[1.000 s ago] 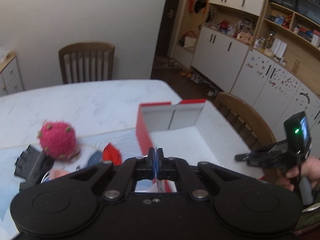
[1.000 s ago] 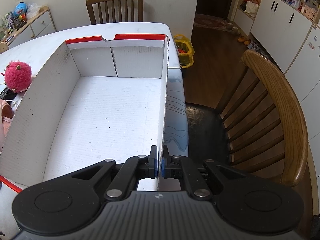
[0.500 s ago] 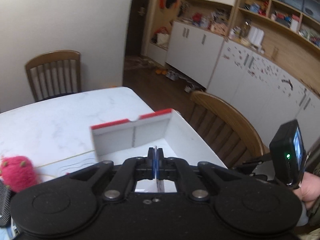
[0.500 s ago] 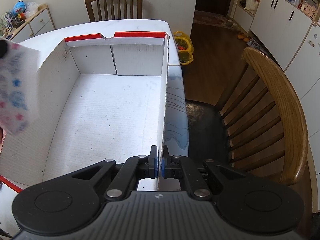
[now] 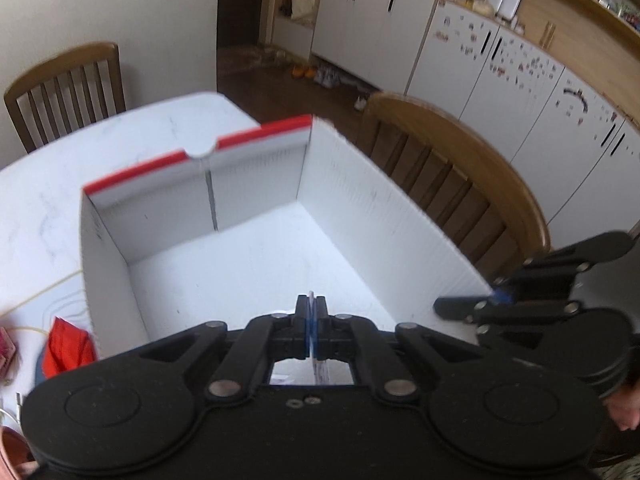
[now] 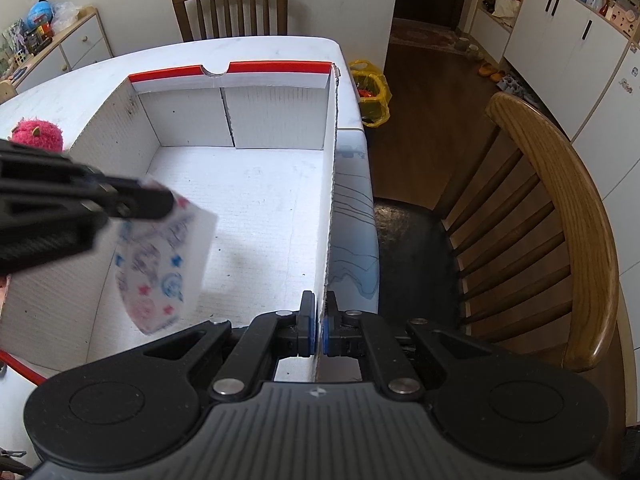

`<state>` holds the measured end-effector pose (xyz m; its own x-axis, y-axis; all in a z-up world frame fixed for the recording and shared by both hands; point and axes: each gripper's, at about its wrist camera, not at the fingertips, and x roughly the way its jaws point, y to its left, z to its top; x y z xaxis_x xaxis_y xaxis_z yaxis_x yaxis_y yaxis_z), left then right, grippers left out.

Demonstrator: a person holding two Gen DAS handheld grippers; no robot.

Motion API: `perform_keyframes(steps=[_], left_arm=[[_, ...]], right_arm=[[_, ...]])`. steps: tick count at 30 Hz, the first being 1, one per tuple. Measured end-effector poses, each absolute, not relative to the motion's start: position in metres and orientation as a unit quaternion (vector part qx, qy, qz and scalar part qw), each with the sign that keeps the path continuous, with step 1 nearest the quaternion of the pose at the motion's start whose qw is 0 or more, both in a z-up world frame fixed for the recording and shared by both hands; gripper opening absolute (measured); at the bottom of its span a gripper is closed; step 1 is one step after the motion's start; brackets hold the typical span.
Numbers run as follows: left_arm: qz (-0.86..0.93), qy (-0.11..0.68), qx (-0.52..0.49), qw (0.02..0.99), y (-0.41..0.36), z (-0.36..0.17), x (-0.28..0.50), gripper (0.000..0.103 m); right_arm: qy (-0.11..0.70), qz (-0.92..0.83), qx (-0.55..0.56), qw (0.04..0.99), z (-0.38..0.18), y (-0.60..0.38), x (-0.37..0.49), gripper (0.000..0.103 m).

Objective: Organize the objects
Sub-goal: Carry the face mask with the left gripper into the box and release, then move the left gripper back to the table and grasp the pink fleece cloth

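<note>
No readable text, only star and circle prints on the blurred packet (image 6: pixel 160 264); box (image 6: pixel 256 200) unlabelled

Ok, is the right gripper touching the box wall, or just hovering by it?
Touching. The right wrist view shows the right gripper with its blue pads closed on the top edge of the box right-hand wall, the cardboard sandwiched between them with no gap.

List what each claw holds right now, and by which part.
Left claw: shut on the patterned packet, pinched at its top edge, above the box. Right claw: shut on the box's right wall at the top rim.
</note>
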<state>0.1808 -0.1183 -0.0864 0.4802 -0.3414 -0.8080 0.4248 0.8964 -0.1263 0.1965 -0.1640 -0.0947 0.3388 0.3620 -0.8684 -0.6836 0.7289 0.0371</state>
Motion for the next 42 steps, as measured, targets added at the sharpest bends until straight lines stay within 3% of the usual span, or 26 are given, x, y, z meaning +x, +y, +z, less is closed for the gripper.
perform_keyframes(steps=[11, 15, 20, 24, 30, 37, 42], left_arm=[[-0.201, 0.506, 0.075, 0.835, -0.121, -0.113, 0.191, 0.002], [-0.201, 0.512, 0.083, 0.831, -0.121, -0.115, 0.190, 0.013], [-0.201, 0.514, 0.085, 0.830, -0.120, -0.113, 0.187, 0.020], [-0.202, 0.509, 0.086, 0.832, -0.117, -0.107, 0.182, 0.047], [-0.197, 0.495, 0.082, 0.842, -0.112, -0.096, 0.173, 0.050], [-0.175, 0.468, 0.068, 0.864, -0.100, -0.075, 0.161, 0.068], [-0.148, 0.452, 0.055, 0.878, -0.088, -0.061, 0.154, 0.071]], right_arm=[[0.474, 0.331, -0.169, 0.798, -0.095, -0.166, 0.199, 0.003], [0.474, 0.332, -0.170, 0.797, -0.095, -0.165, 0.198, 0.003], [0.474, 0.334, -0.171, 0.796, -0.095, -0.166, 0.198, 0.003], [0.474, 0.336, -0.172, 0.796, -0.095, -0.166, 0.199, 0.003], [0.473, 0.337, -0.173, 0.795, -0.095, -0.167, 0.198, 0.003], [0.473, 0.339, -0.173, 0.795, -0.094, -0.168, 0.197, 0.003], [0.473, 0.339, -0.172, 0.794, -0.094, -0.168, 0.197, 0.003]])
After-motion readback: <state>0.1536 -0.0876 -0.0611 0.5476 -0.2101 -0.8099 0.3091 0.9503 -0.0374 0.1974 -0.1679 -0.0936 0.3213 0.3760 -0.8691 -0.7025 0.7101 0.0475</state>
